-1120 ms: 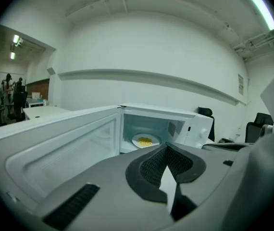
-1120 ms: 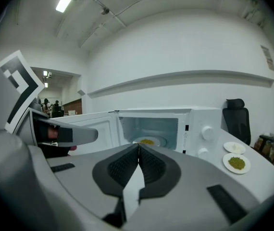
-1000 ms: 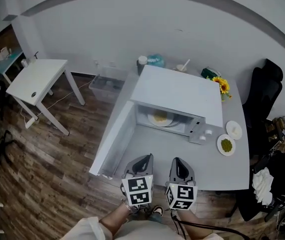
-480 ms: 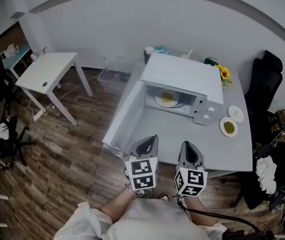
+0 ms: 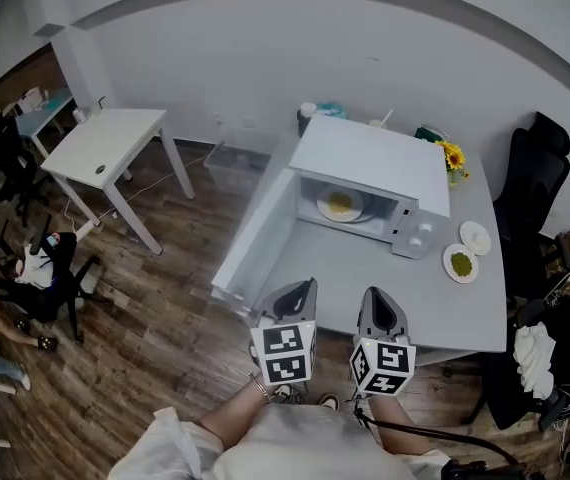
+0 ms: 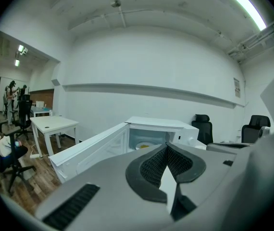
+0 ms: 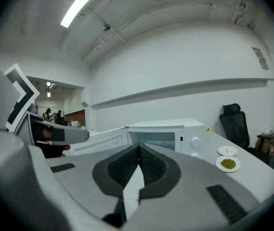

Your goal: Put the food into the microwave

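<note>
One plate point(image 5: 357, 211) sits inside the microwave point(image 5: 370, 163) (food point(image 5: 340, 204) blurry, perhaps rice)

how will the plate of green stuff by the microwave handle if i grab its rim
The plate looks shallow and hard, so probably stiff and light. Its low rim offers little to pinch, so it may slip or tilt. The green food seems a loose heap and could spill if tilted.

Microwave point(image 5: 370, 158) smooth wht; floor point(image 5: 155, 308) wood planks; table point(image 5: 385, 268) matt gry.
</note>
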Tool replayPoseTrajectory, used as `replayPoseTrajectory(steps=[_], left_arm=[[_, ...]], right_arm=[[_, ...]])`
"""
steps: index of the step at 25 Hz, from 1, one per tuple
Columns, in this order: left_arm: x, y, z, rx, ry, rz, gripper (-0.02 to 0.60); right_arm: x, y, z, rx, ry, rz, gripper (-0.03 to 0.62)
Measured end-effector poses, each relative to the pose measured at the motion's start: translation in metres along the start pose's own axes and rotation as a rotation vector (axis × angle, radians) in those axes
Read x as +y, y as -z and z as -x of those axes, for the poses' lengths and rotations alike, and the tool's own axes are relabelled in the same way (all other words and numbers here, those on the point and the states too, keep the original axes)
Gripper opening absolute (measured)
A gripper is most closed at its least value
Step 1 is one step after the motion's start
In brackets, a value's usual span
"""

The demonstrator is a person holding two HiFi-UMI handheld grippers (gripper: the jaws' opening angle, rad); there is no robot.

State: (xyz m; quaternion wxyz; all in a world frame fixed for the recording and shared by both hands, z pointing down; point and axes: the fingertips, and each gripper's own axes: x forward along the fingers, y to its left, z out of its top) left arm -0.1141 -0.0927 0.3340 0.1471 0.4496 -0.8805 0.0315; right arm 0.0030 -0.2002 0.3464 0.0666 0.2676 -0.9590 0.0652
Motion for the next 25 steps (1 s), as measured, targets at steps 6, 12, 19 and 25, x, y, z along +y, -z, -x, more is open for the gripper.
replayPoseTrajectory(steps=[6,12,19,25], left_arm=[[0.004,0.002,-0.002,0.004,-0.007,0.013,0.311],[0.005,0.004,-0.005,0.007,-0.004,0.027,0.311],[0.01,0.007,-0.006,0.008,-0.015,0.043,0.311],[0.017,0.01,-0.004,0.017,-0.024,0.054,0.311]], right_arm=[[0.003,0.003,-0.003,0.018,-0.01,-0.006,0.017],[0.002,0.006,-0.005,0.026,-0.005,-0.002,0.017],[0.003,0.008,-0.007,0.034,-0.008,0.012,0.017],[0.01,0.011,-0.009,0.045,-0.018,0.011,0.017]])
